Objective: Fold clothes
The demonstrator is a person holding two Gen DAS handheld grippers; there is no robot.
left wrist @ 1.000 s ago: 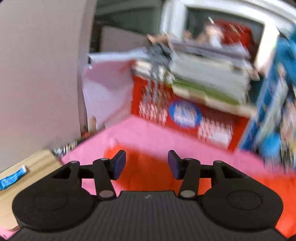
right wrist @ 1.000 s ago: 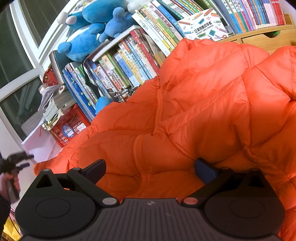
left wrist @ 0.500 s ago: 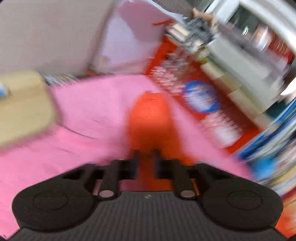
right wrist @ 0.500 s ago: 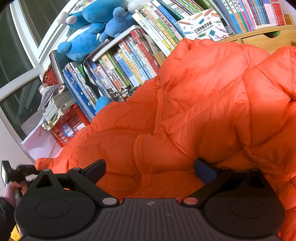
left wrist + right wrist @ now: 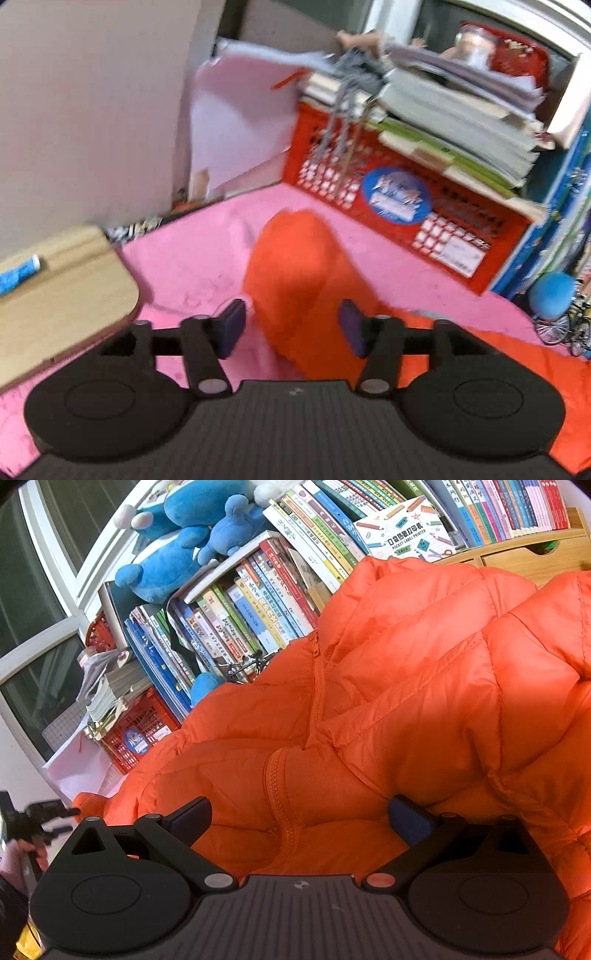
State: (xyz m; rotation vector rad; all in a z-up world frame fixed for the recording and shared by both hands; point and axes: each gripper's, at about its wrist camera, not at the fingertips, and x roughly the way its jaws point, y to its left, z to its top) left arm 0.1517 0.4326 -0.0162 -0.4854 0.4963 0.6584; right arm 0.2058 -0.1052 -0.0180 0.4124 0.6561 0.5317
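An orange quilted down jacket (image 5: 406, 709) lies bunched on a pink cloth, its zipper (image 5: 282, 797) running down the middle of the right wrist view. My right gripper (image 5: 299, 818) is open, with its fingers pressed wide apart against the jacket's front. In the left wrist view an orange sleeve (image 5: 295, 266) stretches away over the pink cloth (image 5: 192, 258). My left gripper (image 5: 291, 325) is open with the near part of the sleeve lying between its fingers. From the right wrist view the left gripper (image 5: 37, 816) shows small at the far left, beside the sleeve end.
A red crate (image 5: 406, 199) with stacked papers on top stands behind the sleeve. A wooden board (image 5: 55, 288) lies at the left. Books (image 5: 240, 602) and blue plush toys (image 5: 177, 554) line the back. A grey wall (image 5: 92, 103) closes the left side.
My left gripper went from open to shut on the sleeve half a second ago and stands open again now, while its view swung about. The right gripper has stayed still.
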